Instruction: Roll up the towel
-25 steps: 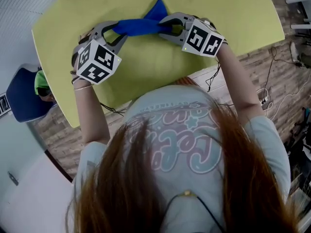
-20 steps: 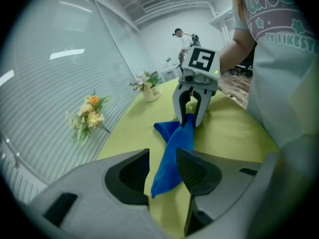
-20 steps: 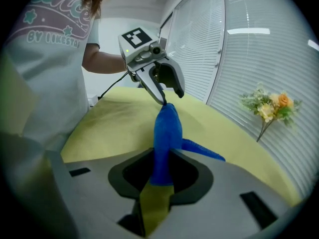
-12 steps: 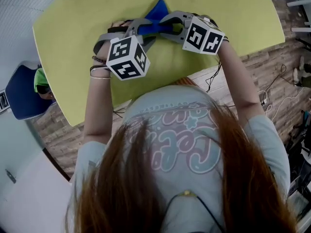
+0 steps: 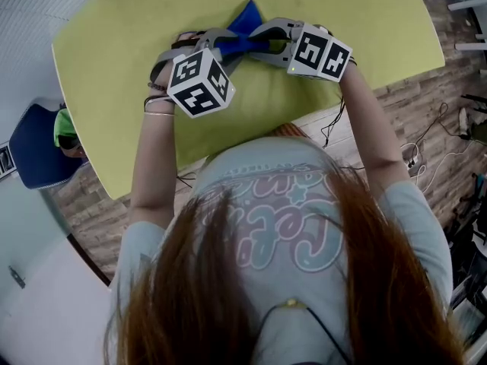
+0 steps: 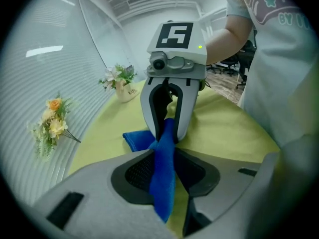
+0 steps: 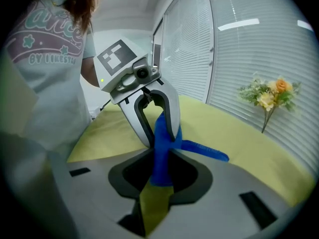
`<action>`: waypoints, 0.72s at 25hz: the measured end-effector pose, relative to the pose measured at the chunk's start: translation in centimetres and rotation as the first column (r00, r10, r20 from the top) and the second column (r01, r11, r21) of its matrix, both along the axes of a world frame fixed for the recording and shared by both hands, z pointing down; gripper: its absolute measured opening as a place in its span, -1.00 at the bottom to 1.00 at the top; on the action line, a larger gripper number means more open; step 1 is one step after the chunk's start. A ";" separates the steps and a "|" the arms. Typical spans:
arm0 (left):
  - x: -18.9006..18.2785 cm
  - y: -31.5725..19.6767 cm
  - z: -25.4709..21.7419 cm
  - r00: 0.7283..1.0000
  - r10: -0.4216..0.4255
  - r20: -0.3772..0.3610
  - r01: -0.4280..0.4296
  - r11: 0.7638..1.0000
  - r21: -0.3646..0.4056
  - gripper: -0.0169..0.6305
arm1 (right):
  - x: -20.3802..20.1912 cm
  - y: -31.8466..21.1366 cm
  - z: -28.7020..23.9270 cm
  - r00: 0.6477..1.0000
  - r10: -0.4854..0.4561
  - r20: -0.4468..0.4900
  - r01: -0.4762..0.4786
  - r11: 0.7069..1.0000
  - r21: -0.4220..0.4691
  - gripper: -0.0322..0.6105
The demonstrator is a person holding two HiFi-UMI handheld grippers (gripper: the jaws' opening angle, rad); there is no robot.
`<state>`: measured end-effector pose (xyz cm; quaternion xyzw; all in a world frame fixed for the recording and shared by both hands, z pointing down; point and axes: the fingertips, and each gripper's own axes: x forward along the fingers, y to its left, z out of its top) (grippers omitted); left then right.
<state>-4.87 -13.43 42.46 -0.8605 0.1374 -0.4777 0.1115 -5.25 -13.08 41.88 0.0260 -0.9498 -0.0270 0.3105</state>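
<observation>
The blue towel (image 5: 247,17) lay on the yellow-green surface (image 5: 114,52). Most of it was bunched into a narrow strand, with one loose corner spread flat on the far side from the person. The strand ran between both tongs, which faced each other nose to nose. The left tongs (image 6: 163,156) had just been closing and were clenched on the strand. The right tongs (image 7: 160,158) were clenched on it too. A small pot of flowers (image 6: 119,83) stood well apart, toward the surface's edge.
</observation>
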 end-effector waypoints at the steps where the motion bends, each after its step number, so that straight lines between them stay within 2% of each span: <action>1: 0.0 0.0 0.0 1.000 -0.015 -0.003 0.015 1.000 -0.014 -0.56 | 0.0 0.0 -0.1 1.000 0.006 0.006 -0.006 1.000 -0.001 -0.60; 5: 0.0 -0.1 0.0 0.998 -0.067 -0.004 0.067 0.997 -0.049 -0.62 | 0.1 -0.2 -0.5 0.999 0.039 0.026 -0.040 0.997 0.060 -0.51; 9: -0.2 -0.2 -0.1 0.995 -0.095 0.002 0.095 0.993 -0.068 -0.64 | 0.5 -0.1 -0.8 0.996 0.087 0.005 -0.087 0.988 0.130 -0.24; 12: 0.0 0.2 -0.1 0.994 -0.105 -0.005 0.104 0.988 -0.113 -0.64 | 1.0 0.0 -0.6 0.994 0.089 -0.065 -0.071 0.967 0.243 -0.23; 14: 0.0 0.5 -0.1 0.994 -0.113 -0.009 0.111 0.984 -0.140 -0.65 | 1.1 0.2 -0.3 0.991 0.091 -0.094 -0.061 0.956 0.288 -0.23; 18: 0.5 1.2 -0.4 0.993 -0.115 -0.022 0.109 0.975 -0.191 -0.65 | 1.2 0.5 0.2 0.990 0.088 -0.111 -0.054 0.959 0.277 -0.28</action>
